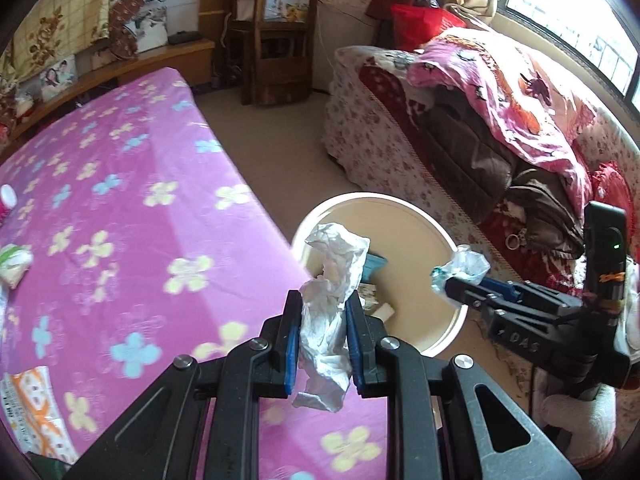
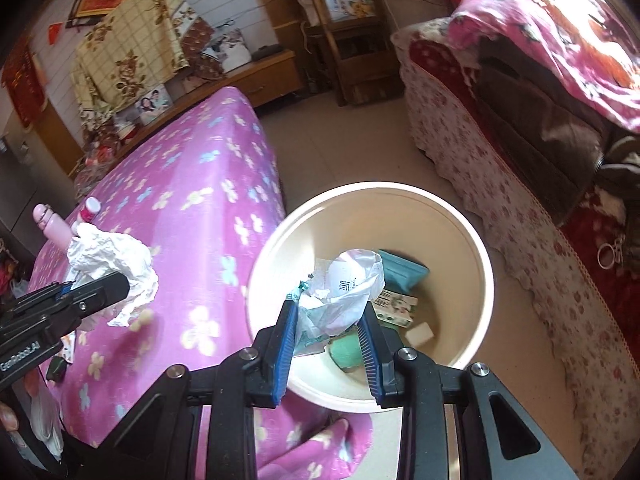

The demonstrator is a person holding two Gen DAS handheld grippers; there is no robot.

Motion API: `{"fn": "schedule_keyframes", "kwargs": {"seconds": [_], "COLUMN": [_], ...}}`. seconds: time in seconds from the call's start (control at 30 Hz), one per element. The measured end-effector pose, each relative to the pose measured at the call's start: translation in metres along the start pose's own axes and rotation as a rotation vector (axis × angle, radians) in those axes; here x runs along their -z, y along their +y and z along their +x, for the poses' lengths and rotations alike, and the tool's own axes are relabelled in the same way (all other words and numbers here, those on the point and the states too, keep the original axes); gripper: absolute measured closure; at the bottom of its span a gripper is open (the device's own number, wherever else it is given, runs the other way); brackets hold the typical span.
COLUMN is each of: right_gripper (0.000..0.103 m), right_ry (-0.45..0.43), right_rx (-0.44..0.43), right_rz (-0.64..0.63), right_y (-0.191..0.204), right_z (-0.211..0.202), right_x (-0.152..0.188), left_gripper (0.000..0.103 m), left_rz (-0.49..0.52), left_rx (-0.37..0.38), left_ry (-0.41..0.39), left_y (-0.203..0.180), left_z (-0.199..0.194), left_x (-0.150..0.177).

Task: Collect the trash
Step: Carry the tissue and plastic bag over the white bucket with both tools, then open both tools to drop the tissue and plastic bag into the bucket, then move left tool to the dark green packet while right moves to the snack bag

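My left gripper (image 1: pixel 323 300) is shut on a crumpled white tissue (image 1: pixel 334 276) and holds it over the near rim of the cream round bin (image 1: pixel 436 224) by the bed's corner. It also shows in the right wrist view (image 2: pixel 102 284), with the tissue (image 2: pixel 116 264) above the bed. My right gripper (image 2: pixel 330 306) is shut on a crumpled white plastic wrapper (image 2: pixel 348 288) directly above the bin's (image 2: pixel 476 236) opening. In the left wrist view the right gripper (image 1: pixel 448 282) holds the wrapper (image 1: pixel 466 264) at the bin's right rim. The bin holds several pieces of trash, including a teal packet (image 2: pixel 404 270).
A bed with a pink flowered cover (image 1: pixel 120 184) is to the left, with a small packet (image 1: pixel 16 264) and a printed pack (image 1: pixel 36 404) on it. A sofa piled with clothes and blankets (image 1: pixel 500 128) is to the right. A wooden shelf (image 1: pixel 276 32) stands at the back.
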State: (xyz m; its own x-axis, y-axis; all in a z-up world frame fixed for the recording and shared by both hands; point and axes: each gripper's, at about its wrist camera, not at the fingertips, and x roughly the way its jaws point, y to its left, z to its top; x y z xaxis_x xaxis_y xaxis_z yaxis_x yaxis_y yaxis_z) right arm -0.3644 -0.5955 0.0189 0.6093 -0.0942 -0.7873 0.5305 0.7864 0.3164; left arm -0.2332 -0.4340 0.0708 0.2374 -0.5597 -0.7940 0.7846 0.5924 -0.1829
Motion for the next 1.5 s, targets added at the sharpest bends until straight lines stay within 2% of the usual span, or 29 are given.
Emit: {"fn": "schedule_keyframes", "kwargs": {"seconds": [0.33, 0.43, 0.47, 0.5, 1.07, 1.33, 1.5], "right_gripper": [0.068, 0.062, 0.048, 0.042, 0.042, 0.042, 0.042], "right_ry": [0.033, 0.041, 0.042, 0.039, 0.019, 0.01, 0.002], "right_rx": [0.021, 0.024, 0.025, 0.022, 0.019, -0.013, -0.057], "right_rz": [0.068, 0.089, 0.095, 0.099, 0.081, 0.039, 0.001], "right_y": [-0.027, -0.031, -0.031, -0.031, -0.017, 0.013, 0.042], "right_z": [0.022, 0.025, 0.026, 0.025, 0.015, 0.007, 0.004], "right_x": [0.0, -0.001, -0.001, -0.001, 0.001, 0.002, 0.001], "left_gripper": [0.078, 0.059, 0.052, 0.05, 0.05, 0.05, 0.05], "left_rz": [0.023, 0.02, 0.018, 0.015, -0.008, -0.017, -0.055], "left_rx": [0.035, 0.043, 0.045, 0.046, -0.017, -0.042, -0.066], "left_ry": [0.018, 0.019, 0.017, 0.014, -0.002, -0.005, 0.008], "left_y": [-0.02, -0.02, -0.019, -0.019, -0.001, 0.017, 0.044], "left_z": [0.022, 0.024, 0.023, 0.023, 0.011, -0.005, -0.019], "left_x": [-0.005, -0.006, -0.006, -0.006, 0.0, 0.012, 0.027]}}
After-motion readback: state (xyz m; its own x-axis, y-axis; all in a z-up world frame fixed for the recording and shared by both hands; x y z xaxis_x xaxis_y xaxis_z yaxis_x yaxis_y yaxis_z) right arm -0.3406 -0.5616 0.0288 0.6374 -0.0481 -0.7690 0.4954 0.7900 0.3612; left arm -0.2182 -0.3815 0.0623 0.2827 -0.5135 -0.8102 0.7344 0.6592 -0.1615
